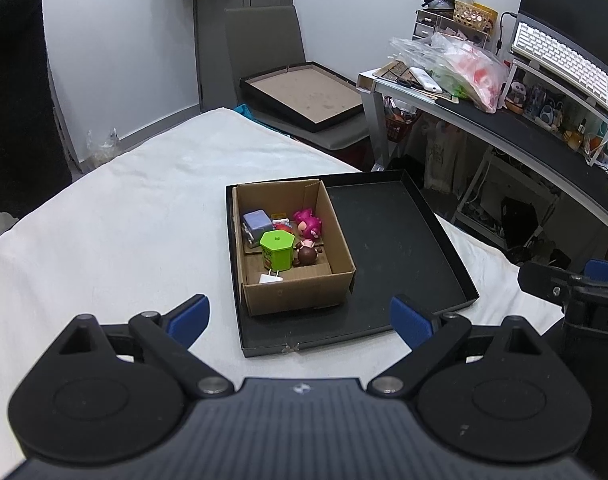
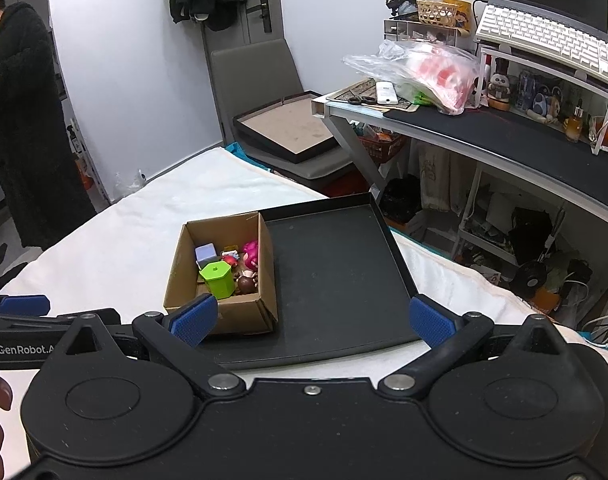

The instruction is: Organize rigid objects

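Both grippers are hovering side by side above the near edge of the white-covered surface (image 1: 115,216), and neither is touching anything. The left gripper (image 1: 299,320) is holding its blue-padded fingers (image 1: 187,318) spread wide with nothing between them, framing the front of the cardboard box (image 1: 299,296). The right gripper (image 2: 314,320) is showing the same wide-open, empty stance, its left pad (image 2: 193,318) overlapping the near corner of the box in its own view while its right pad is sitting over the front right corner of the black tray (image 2: 336,280). That shallow tray is lying flat on the white surface, and the box is standing inside it, pushed against the tray's left wall, leaving the right part of the tray floor bare. Inside the box the small items are sitting bunched together: a green hexagonal lidded container (image 1: 277,254) is standing upright toward the front, a white plug adapter (image 1: 269,279) is lying just in front of it, a pale purple cube (image 1: 256,222) is sitting behind it on the left, a pink figure (image 1: 308,224) is resting at the back right, and a small brown round figure (image 1: 307,255) is sitting just beside the green container on its right. Something red is peeking between the cube and the pink figure, too hidden to identify. Beyond the surface, a grey chair (image 1: 263,40) is carrying another black tray with a brown floor (image 1: 304,94), and a cluttered desk (image 2: 504,136) is running along the right.
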`<state>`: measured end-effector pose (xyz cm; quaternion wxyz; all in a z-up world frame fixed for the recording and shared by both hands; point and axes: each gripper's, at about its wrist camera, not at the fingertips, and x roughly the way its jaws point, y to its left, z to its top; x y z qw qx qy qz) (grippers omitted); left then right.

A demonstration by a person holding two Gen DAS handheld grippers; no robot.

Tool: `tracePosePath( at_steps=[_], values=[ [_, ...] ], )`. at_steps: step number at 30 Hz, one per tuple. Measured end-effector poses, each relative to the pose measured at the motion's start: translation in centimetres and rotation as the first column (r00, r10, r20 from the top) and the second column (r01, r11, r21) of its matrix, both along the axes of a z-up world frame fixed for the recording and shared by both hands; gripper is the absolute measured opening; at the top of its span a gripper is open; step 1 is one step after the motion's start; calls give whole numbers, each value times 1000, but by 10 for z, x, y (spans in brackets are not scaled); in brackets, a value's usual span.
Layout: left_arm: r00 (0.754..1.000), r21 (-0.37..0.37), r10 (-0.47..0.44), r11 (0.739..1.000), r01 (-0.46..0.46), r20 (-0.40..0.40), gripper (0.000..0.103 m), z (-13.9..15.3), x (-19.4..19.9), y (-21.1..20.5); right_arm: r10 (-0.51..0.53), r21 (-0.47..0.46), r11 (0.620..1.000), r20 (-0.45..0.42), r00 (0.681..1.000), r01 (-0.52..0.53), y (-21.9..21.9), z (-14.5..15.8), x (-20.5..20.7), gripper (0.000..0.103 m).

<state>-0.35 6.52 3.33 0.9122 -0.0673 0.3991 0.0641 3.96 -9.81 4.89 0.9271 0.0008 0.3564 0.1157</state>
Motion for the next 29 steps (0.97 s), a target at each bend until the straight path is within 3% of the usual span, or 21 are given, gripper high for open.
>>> tracePosePath(
  at_steps=[29],
  values=[
    [1000, -8, -14, 1000, 14, 2, 96, -5, 9, -8, -33, -21, 999, -20, 999, 33, -6, -7, 6, 103]
  ],
)
